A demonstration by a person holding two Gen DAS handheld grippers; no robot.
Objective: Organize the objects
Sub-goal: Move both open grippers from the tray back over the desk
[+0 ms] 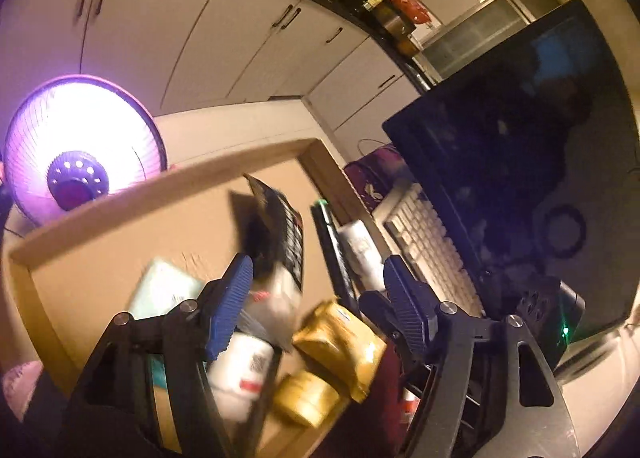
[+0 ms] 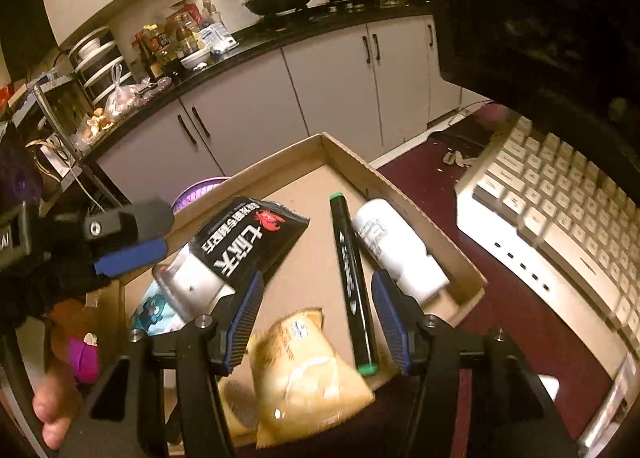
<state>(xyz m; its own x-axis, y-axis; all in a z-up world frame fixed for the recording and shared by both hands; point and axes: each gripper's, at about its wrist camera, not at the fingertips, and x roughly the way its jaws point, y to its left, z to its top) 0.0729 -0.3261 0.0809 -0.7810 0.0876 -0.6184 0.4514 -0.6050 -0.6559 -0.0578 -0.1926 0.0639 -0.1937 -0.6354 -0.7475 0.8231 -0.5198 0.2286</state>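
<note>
Right wrist view shows our right claw spread and empty over the cardboard tray, where the black snack bag, marker, white bottle and golden packets already lie (left claw likewise spread), so little seems left.

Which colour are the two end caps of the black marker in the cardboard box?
Green. The marker shows both caps best in the right wrist view.

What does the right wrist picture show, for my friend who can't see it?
An open right gripper hovers over a cardboard box holding a black snack bag, a black marker, a white bottle and a golden packet. A white keyboard sits beside it.
</note>
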